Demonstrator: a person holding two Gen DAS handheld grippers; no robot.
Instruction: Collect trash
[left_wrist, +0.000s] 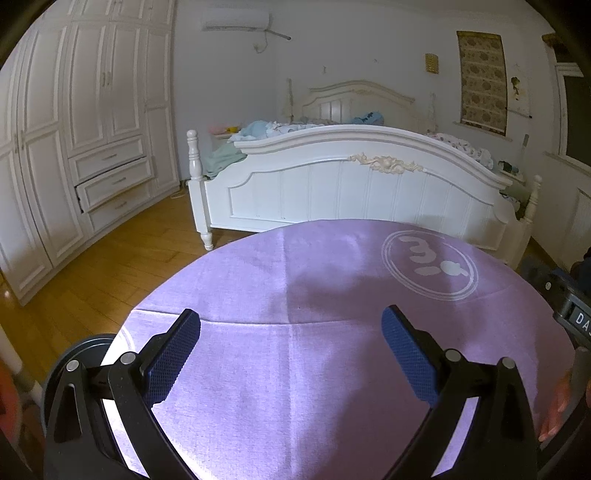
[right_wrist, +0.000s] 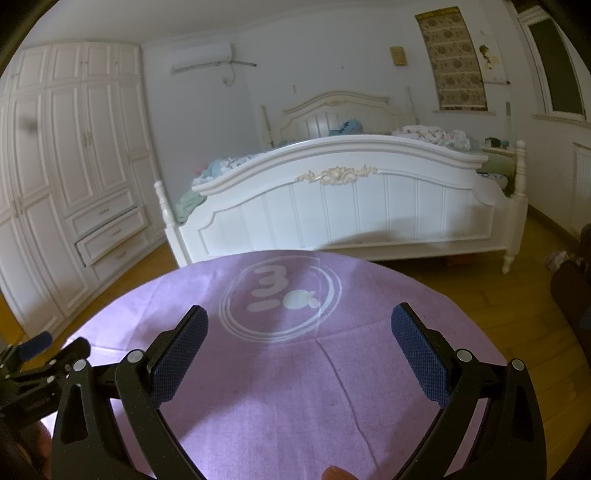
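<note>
Both the left gripper (left_wrist: 291, 325) and right gripper (right_wrist: 299, 325) gape empty over the purple cloth (left_wrist: 332, 369), trashless toward twelve o'clock, fitting start or finish.

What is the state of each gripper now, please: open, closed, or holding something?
Left gripper: open, holding nothing, above the purple tablecloth.
Right gripper: open, holding nothing, above the same tablecloth.

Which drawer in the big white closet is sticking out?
The middle drawer of the three in the wardrobe is out. It hangs crooked, with a dark gap at its left edge. The top drawer and bottom drawer sit flush.
</note>
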